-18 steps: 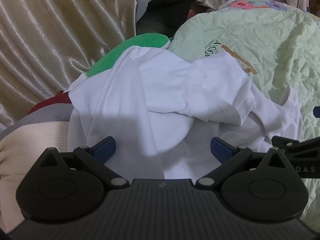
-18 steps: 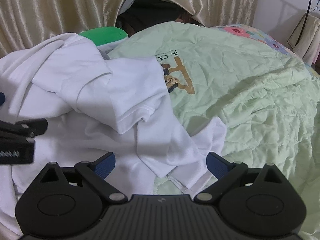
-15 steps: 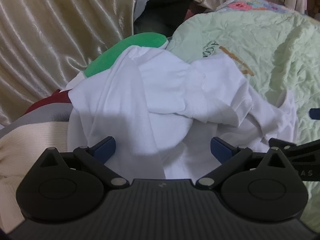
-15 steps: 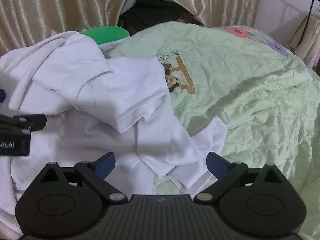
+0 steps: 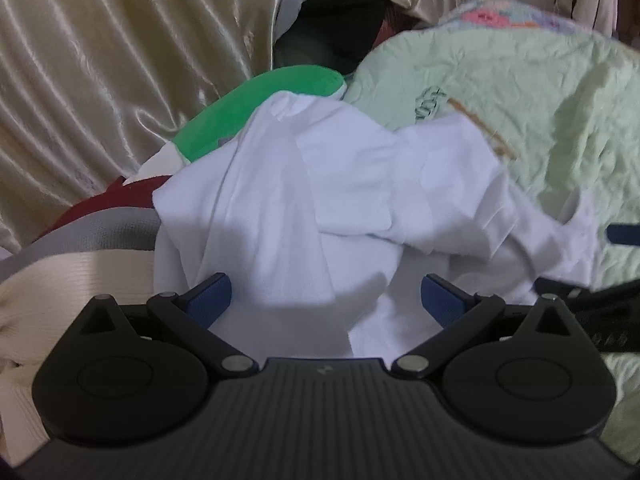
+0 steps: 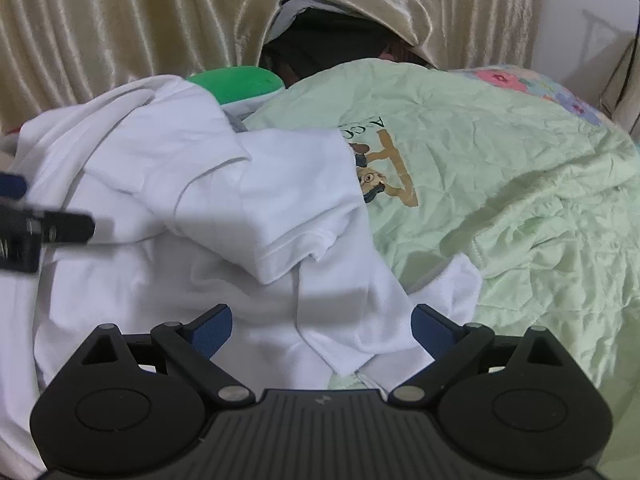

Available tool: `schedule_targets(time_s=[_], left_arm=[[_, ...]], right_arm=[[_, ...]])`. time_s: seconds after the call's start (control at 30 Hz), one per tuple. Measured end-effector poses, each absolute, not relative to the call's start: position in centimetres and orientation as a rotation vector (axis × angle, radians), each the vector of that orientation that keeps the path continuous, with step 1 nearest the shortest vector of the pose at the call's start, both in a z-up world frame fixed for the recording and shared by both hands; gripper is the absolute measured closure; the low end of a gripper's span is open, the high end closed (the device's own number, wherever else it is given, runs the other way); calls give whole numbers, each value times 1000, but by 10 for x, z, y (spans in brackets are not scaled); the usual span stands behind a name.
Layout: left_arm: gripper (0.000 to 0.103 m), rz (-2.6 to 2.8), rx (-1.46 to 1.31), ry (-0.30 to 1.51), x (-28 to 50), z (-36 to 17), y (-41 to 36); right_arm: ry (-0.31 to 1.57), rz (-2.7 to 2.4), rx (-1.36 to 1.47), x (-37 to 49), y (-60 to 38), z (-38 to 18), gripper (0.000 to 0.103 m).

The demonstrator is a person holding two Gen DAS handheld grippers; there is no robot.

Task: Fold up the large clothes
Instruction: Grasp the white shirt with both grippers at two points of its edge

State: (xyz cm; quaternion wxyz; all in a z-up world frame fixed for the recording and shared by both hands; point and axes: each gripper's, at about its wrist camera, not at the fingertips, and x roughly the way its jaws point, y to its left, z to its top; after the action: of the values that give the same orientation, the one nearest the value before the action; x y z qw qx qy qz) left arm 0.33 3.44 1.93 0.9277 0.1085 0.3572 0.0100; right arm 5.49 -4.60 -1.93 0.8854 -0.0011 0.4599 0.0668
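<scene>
One white garment [image 5: 320, 200] here, crumpled in a heap mid-frame in both views, lying on a pale green quilt [image 6: 520, 200]. Left gripper [image 5: 326, 300], jaws spread wide, holding nothing, cloth just beyond the blue pads. Right gripper [image 6: 322, 330], same story: wide apart, empty, over the garment's lower edge. One green cushion [image 5: 256, 116] peeks out behind the heap; a cream knit [image 5: 60, 280] and something dark red [image 5: 104, 200] sit lower left. Gold satin curtains [image 6: 120, 20] fill the top. The quilt carries a cartoon print [image 6: 380, 176] with lettering, too partial to read.
</scene>
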Motion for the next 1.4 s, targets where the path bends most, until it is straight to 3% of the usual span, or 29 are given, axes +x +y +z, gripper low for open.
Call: schedule_targets(time_s=[0.33,0.53,0.77,0.9,0.97,1.0,1.07,1.1,1.23,1.4], left_arm=[[0,20,234,750,6,5,23],[0,79,436,774,26,-31,14],[0,98,534,782,24,-51,8],[0,88,531,759,20,-48,12],[3,81,530,746,19,-48,12],[4,82,531,741,17,-47,11],[5,85,528,736,13,-45,8],[5,85,523,738,13,-43,9],[5,79,527,730,9,-32,2],[1,26,590,548,-17,-9,-12]], right_arm=[[1055,130,9,61,-50,-32,6],[1010,81,-40,94,-43,-46,5],[956,91,258,143,-69,-71,4],[960,112,287,167,-66,-90,5],[975,197,333,175,-63,-97,33],[987,230,346,175,-63,-98,57],[990,256,338,173,-59,-95,68],[960,263,276,166,-54,-86,78],[898,276,256,150,-58,-63,82],[784,266,208,124,-69,-20,84]])
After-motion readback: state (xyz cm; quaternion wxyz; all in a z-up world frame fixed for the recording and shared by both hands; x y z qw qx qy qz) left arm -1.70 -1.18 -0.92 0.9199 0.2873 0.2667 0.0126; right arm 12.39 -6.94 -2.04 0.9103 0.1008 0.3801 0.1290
